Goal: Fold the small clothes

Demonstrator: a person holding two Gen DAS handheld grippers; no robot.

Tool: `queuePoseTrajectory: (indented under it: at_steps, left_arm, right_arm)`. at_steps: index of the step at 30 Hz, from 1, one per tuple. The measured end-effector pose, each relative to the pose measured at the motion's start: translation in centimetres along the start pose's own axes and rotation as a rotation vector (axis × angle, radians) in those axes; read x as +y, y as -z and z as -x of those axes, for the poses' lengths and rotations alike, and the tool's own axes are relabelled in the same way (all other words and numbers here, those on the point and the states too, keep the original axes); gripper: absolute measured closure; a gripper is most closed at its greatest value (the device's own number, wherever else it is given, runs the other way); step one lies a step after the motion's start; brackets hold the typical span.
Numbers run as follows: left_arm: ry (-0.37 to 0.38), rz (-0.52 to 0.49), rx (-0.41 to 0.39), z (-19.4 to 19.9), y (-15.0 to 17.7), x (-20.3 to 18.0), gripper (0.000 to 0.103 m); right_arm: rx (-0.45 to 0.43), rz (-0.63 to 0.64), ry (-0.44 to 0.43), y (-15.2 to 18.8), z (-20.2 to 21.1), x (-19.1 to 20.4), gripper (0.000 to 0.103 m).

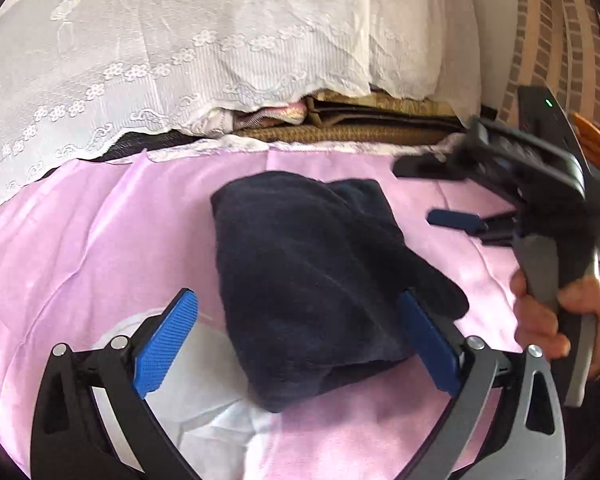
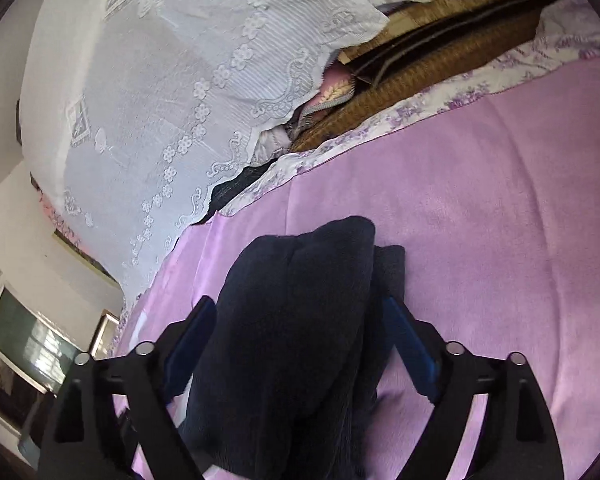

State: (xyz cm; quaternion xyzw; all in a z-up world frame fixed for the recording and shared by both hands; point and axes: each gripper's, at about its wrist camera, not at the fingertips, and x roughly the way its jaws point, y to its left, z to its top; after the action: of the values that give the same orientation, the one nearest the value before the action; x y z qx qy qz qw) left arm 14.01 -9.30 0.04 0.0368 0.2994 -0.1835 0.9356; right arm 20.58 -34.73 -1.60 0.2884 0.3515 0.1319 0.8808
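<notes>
Dark navy garment [image 1: 308, 280], a small piece of clothing bunched into a soft folded mound, lies on a pink sheet [image 1: 100, 240] covering the bed. Nearest, the left gripper [image 1: 300, 344] has its blue-padded jaws spread wide to either side of the cloth's near end, gripping nothing. The right gripper [image 1: 456, 200], held in a hand [image 1: 556, 312], hovers just beside the garment with its jaws also apart; in its own view they straddle the cloth loosely, likely ready to pinch an edge. Beyond, white lace fabric [image 1: 180, 40] drapes over stacked bedding.
</notes>
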Motion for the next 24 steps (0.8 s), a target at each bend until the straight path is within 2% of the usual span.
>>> queuePoseTrajectory:
  at_steps: [3, 5, 7, 9, 12, 14, 16, 18, 20, 22, 24]
  left_arm:
    - [-0.016, 0.051, 0.015, -0.3, -0.3, 1.5, 0.005]
    - [-0.032, 0.056, 0.032, -0.7, -0.2, 1.8, 0.005]
    - [-0.057, 0.033, 0.051, -1.5, -0.1, 1.6, 0.005]
    - [-0.082, -0.004, 0.098, -2.7, 0.4, 1.2, 0.004]
    - [-0.029, 0.014, 0.228, -5.5, 1.7, 1.5, 0.004]
    - [0.027, 0.081, 0.260, -5.8, 2.0, 2.5, 0.004]
    - [0.081, 0.134, 0.271, -5.6, 2.2, 3.3, 0.004]
    - [0.122, 0.167, 0.244, -4.2, 2.2, 4.1, 0.004]
    - [0.132, 0.164, 0.201, -2.5, 2.2, 4.6, 0.004]
    - [0.110, 0.103, 0.149, -0.5, 2.6, 4.4, 0.004]
    - [0.067, 0.000, 0.100, 1.5, 3.4, 3.4, 0.004]
  right_arm:
    - [0.009, 0.093, 0.149, 2.6, 1.1, 1.1, 0.004]
    - [0.029, 0.122, 0.187, 4.0, 1.6, 1.2, 0.004]
    - [0.085, 0.136, 0.246, 5.3, 1.3, 1.0, 0.004]
    - [0.147, 0.148, 0.368, 6.4, 0.3, 0.1, 0.004]
    - [0.138, 0.196, 0.392, 7.4, 0.3, -0.1, 0.003]
    - [0.135, 0.230, 0.434, 7.5, 0.3, 0.4, 0.004]
    - [0.130, 0.220, 0.431, 7.7, 0.4, 0.1, 0.003]
    - [0.118, 0.196, 0.412, 7.7, 1.0, -0.3, 0.003]
    - [0.105, 0.172, 0.381, 7.6, 1.5, -0.7, 0.004]
    - [0.101, 0.152, 0.363, 7.5, 1.6, -1.1, 0.004]
    - [0.092, 0.141, 0.350, 7.5, 1.7, -1.2, 0.003]
